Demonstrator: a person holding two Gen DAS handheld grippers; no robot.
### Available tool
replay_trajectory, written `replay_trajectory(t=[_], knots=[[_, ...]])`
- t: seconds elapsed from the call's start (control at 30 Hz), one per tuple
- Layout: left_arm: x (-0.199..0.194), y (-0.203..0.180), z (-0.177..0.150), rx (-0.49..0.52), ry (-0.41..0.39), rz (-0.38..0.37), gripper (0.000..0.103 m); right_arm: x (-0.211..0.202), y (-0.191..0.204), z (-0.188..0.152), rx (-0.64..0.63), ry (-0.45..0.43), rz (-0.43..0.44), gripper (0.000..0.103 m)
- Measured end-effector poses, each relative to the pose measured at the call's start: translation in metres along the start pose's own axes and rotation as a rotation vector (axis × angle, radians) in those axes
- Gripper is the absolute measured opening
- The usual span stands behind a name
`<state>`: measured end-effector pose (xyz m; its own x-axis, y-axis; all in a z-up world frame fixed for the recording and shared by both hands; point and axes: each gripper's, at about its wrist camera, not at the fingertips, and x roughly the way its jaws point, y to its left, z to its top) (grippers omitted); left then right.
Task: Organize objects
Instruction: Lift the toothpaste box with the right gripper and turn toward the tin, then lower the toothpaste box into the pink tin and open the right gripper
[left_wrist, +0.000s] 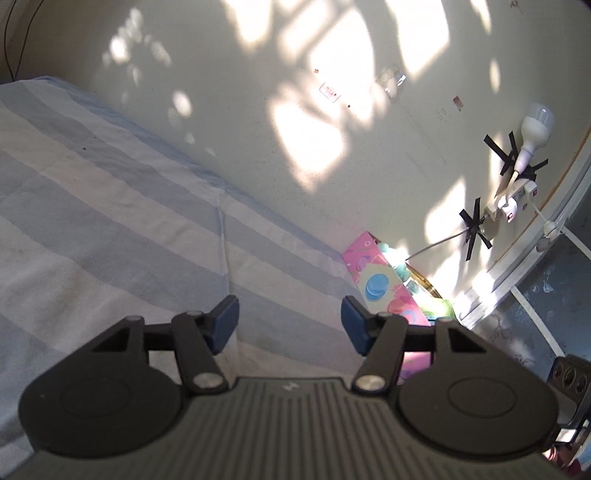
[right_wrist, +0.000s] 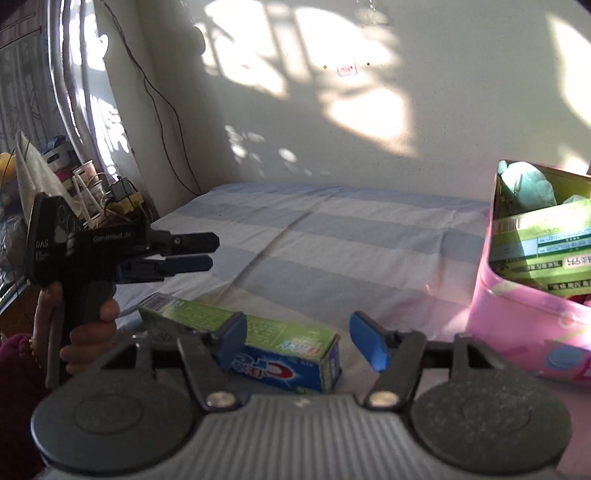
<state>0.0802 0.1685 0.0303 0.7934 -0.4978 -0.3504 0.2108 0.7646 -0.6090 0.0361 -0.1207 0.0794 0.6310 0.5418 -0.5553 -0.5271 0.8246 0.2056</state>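
Observation:
A green and blue toothpaste box (right_wrist: 258, 343) lies on the striped bed sheet (right_wrist: 332, 251), just ahead of my right gripper (right_wrist: 299, 341), which is open and empty; its left pad overlaps the box in view. A pink patterned box (right_wrist: 524, 325) stands at the right, holding green cartons (right_wrist: 539, 251) and a pale teal item. My left gripper (left_wrist: 290, 325) is open and empty above the sheet (left_wrist: 110, 221). It also shows in the right wrist view (right_wrist: 207, 251), held by a hand at the left. The pink box (left_wrist: 384, 288) lies to its right.
A sunlit white wall (left_wrist: 332, 110) stands behind the bed. A light bulb (left_wrist: 532, 133) and a power strip (left_wrist: 513, 199) are taped to it. A cluttered side table (right_wrist: 85, 192) with cups and wires stands at the left by a curtain.

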Motion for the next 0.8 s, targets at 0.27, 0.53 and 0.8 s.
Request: replay_trajectory(t=[0.27,0.53,0.8], knots=[[-0.049,-0.018,-0.023,0.156,0.009,0.152,0.068,-0.004,0.021,-0.032,-0.294,-0.019,-0.069,0.084],[-0.062,-0.014,-0.052,0.169,0.018,0.082,0.068,0.024,0.014,-0.036,-0.329,0.02,-0.028,0.087],[-0.027,-0.02,-0.056,0.261,0.084,0.136,0.066,0.045,0.01,-0.031,-0.35,0.08,0.055,0.076]])
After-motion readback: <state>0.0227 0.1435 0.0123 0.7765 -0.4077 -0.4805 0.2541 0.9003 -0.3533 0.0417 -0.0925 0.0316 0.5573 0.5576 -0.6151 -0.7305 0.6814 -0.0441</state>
